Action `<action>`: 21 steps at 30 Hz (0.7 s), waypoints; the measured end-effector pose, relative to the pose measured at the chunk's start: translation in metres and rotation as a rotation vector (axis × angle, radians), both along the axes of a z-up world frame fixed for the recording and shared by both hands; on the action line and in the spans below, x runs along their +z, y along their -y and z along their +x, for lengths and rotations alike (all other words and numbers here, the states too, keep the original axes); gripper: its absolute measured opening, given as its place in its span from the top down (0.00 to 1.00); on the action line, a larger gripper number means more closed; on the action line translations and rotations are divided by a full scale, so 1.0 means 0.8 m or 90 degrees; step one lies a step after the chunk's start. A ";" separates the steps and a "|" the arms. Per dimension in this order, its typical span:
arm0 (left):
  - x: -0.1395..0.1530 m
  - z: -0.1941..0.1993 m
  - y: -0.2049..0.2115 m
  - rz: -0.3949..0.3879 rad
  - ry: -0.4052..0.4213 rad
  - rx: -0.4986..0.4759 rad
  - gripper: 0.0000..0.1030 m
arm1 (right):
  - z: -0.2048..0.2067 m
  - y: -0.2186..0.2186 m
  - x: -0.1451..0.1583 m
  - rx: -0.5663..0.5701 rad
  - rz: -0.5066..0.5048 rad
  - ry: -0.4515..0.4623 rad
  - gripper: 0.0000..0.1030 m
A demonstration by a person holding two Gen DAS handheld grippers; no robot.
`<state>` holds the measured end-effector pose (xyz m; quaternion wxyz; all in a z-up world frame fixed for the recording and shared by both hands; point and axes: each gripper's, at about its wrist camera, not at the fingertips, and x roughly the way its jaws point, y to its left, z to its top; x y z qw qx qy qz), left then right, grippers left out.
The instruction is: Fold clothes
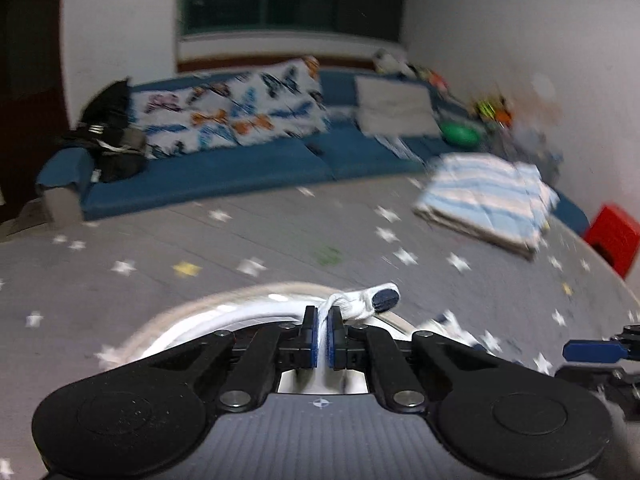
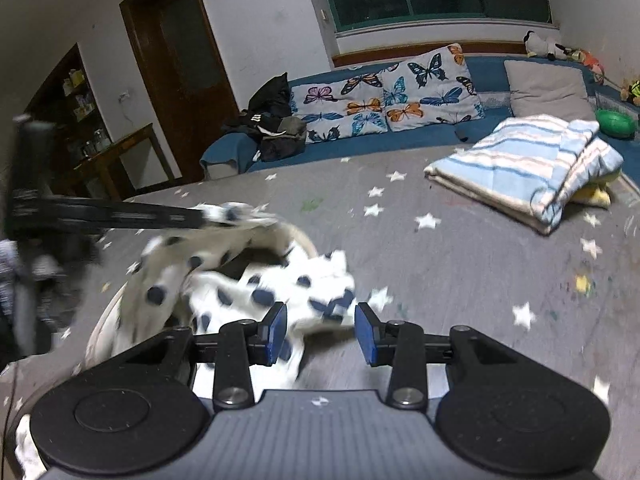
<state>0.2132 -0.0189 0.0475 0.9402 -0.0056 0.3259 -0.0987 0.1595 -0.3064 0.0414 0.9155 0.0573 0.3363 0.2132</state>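
Observation:
A white garment with navy dots (image 2: pixel 288 284) lies bunched over a round pale basket (image 2: pixel 305 241) on the grey star-print sheet. My left gripper (image 1: pixel 323 332) is shut on a fold of it; a pinched bit of dotted cloth (image 1: pixel 370 300) sticks out past the pads, with the basket's rim (image 1: pixel 224 300) curving below. In the right wrist view the left gripper (image 2: pixel 204 213) reaches in from the left and holds one edge of the garment lifted. My right gripper (image 2: pixel 321 332) stands open just over the garment's near edge, its blue pads apart and not pressing on cloth.
A folded blue-and-white striped blanket (image 2: pixel 520 164) lies at the far right of the sheet. Behind it run blue cushions (image 1: pixel 208 176) with butterfly pillows (image 2: pixel 384 96), a grey pillow and a heap of dark clothes (image 2: pixel 272 128). A red stool (image 1: pixel 612 236) stands at the right edge.

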 end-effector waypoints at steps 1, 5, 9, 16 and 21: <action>0.005 -0.004 -0.013 -0.004 0.007 0.012 0.95 | 0.010 -0.002 0.001 -0.003 -0.004 0.001 0.64; 0.018 -0.019 -0.065 -0.016 0.028 0.062 0.95 | 0.048 -0.013 -0.003 0.000 -0.030 -0.010 0.64; 0.017 -0.029 -0.118 -0.021 0.025 0.121 0.95 | 0.080 -0.032 -0.018 0.019 -0.057 -0.030 0.64; -0.007 -0.051 -0.190 -0.030 -0.002 0.181 0.95 | 0.112 -0.073 -0.045 0.061 -0.118 -0.045 0.65; -0.030 -0.053 -0.215 -0.025 -0.032 0.199 0.95 | 0.118 -0.093 -0.051 0.076 -0.179 -0.034 0.90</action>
